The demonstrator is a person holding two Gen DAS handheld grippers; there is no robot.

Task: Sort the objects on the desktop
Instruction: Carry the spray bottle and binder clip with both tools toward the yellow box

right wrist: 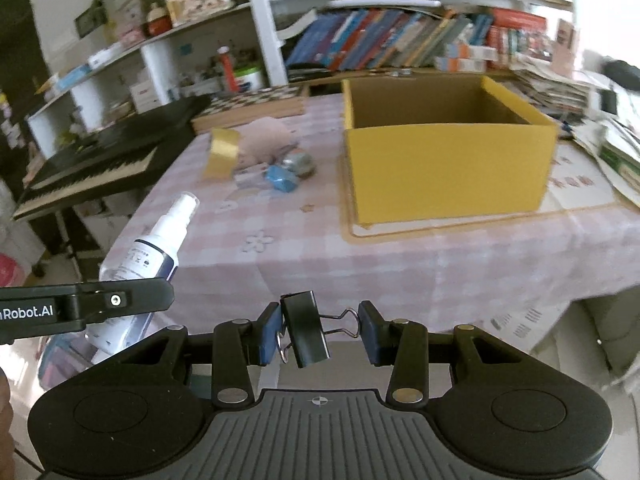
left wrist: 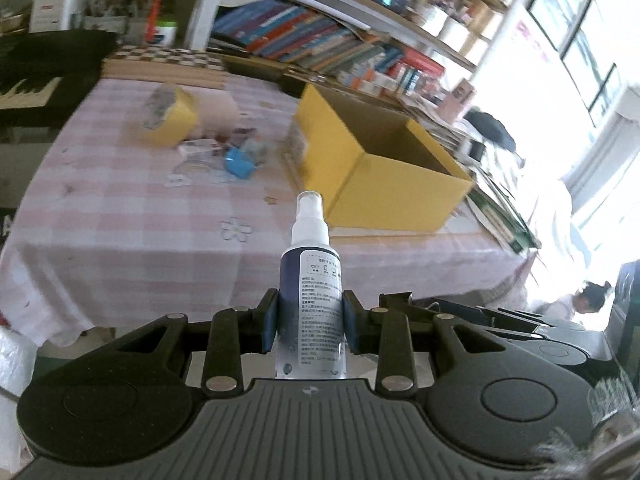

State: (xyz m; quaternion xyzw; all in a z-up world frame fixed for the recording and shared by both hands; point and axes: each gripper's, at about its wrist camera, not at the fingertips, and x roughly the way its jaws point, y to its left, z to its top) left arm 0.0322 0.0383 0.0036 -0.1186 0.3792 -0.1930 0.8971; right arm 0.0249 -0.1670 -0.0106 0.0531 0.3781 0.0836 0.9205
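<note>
Tabletop under a pink checked cloth. Behind it, white bookshelves crammed with leaning books. At far left, a black keyboard piano on a stand, beside a chessboard. On the right, bright windows, overexposed with daylight. Stacked papers along the right edge.

The near half of the worktop lies bare and passable. The open yellow box blocks the right; a small clutter crowds the far left, with a clear gap between them.
</note>
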